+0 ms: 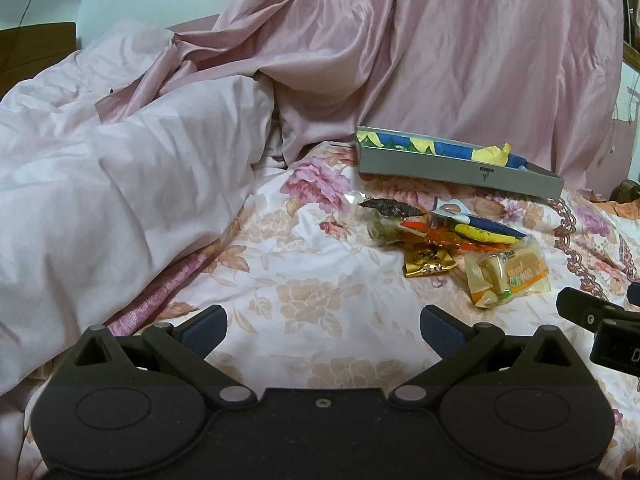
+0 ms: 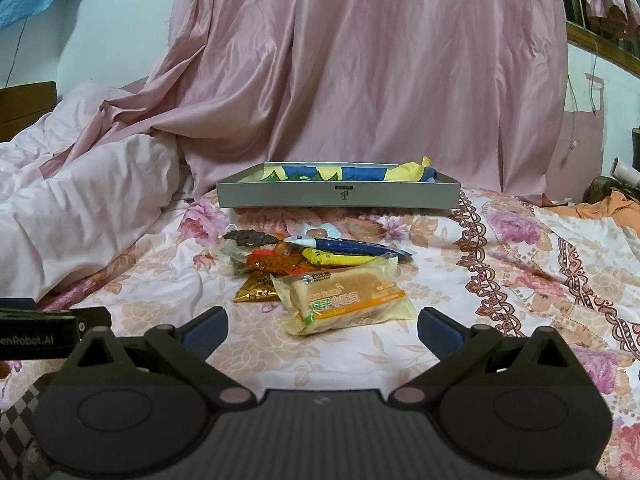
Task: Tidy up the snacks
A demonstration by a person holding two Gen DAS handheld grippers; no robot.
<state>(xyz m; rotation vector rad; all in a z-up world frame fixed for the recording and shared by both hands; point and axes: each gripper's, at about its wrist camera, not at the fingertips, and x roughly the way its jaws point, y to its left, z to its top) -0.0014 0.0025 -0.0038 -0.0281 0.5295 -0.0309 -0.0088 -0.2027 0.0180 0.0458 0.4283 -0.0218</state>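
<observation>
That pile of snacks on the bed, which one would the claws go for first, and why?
Probably the right claw eases forward onto the bread packet. It lies nearest, on the front edge of the pile, almost centred between the open fingers, and the grey tray waits behind. The left claw faces bare sheet.

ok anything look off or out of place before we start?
Nothing damaged or spilled. The snacks are just heaped loosely on the floral bedsheet in front of the grey tray, the bread packet nearest. Both the left gripper and the right gripper are open and empty.
</observation>
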